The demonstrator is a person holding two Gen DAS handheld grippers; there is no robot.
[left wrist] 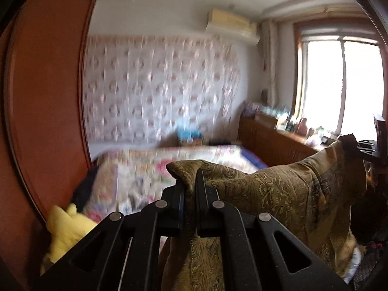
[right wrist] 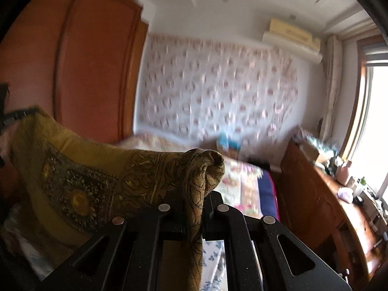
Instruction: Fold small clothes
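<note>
While both tools grip corners | left tool (left wrist: 190, 189), right tool (right wrist: 206, 194) clamped on olive paisley cloth (left wrist: 278, 189) | keep it taut, lower evenly onto bed (left wrist: 145, 167)

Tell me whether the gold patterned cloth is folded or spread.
Spread, not folded: the gold patterned cloth hangs stretched between the left gripper and the right gripper, each with jaws shut on a bunched corner.
</note>
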